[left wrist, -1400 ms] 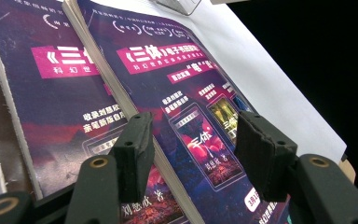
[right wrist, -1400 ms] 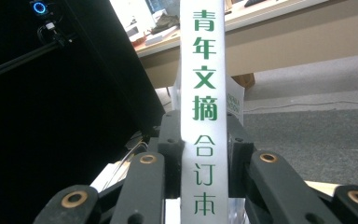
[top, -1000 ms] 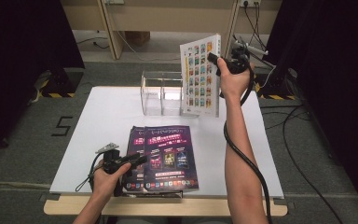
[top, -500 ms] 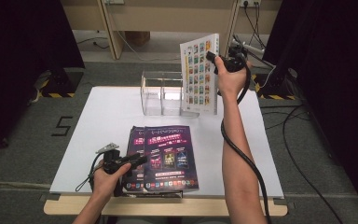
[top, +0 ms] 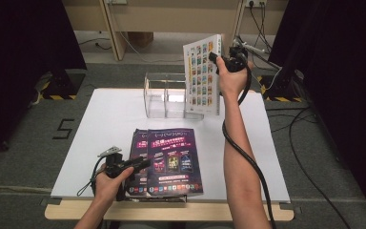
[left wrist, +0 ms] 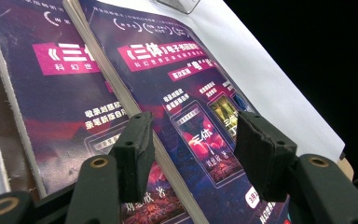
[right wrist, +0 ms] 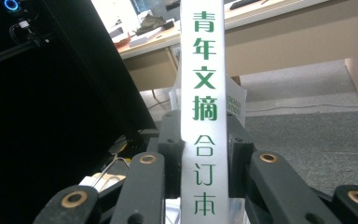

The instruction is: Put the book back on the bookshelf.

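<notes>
Even, soft overhead light fills the high view; the white counter (top: 105, 124) reads bright with faint shadows, while both side edges fall to black. In the left gripper view the glossy purple booklet (left wrist: 200, 116) catches glare and the near fingers (left wrist: 135, 149) blur. The white spine (right wrist: 203, 93) is slightly overexposed.
</notes>
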{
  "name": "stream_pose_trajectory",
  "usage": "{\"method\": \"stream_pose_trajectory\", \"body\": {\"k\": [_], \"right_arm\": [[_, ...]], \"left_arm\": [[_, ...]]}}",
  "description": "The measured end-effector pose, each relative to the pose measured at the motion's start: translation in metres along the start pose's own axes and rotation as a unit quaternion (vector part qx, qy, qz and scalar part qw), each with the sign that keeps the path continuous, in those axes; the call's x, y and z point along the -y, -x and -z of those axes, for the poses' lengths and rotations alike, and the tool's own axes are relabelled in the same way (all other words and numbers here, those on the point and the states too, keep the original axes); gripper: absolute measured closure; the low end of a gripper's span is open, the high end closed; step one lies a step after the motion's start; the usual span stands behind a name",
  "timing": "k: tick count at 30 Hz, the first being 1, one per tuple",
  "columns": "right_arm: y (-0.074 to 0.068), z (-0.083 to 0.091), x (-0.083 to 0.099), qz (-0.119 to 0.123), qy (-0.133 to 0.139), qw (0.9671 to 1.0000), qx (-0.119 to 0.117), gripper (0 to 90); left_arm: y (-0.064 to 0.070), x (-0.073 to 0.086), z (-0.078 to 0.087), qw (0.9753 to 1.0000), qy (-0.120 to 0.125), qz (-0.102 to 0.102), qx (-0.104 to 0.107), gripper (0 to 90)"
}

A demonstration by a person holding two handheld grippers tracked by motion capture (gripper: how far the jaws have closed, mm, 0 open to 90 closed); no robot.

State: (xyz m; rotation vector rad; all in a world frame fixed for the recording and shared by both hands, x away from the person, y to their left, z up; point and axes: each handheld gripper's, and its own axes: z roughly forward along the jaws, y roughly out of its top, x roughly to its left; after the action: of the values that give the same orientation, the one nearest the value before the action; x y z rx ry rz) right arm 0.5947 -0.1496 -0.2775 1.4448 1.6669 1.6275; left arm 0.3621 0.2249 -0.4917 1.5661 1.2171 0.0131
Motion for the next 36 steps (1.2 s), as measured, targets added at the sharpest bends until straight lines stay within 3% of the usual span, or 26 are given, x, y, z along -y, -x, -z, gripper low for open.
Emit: {"method": "stream_pose_trajectory", "body": {"k": [36], "right_arm": [[0.004, -0.030, -0.004, -0.002, 0.007, 0.9998, 0.017, 74.3]], "left_arm": [[-0.002, 0.000, 0.000, 1.0000, -0.002, 0.003, 0.003, 45.9]]}}
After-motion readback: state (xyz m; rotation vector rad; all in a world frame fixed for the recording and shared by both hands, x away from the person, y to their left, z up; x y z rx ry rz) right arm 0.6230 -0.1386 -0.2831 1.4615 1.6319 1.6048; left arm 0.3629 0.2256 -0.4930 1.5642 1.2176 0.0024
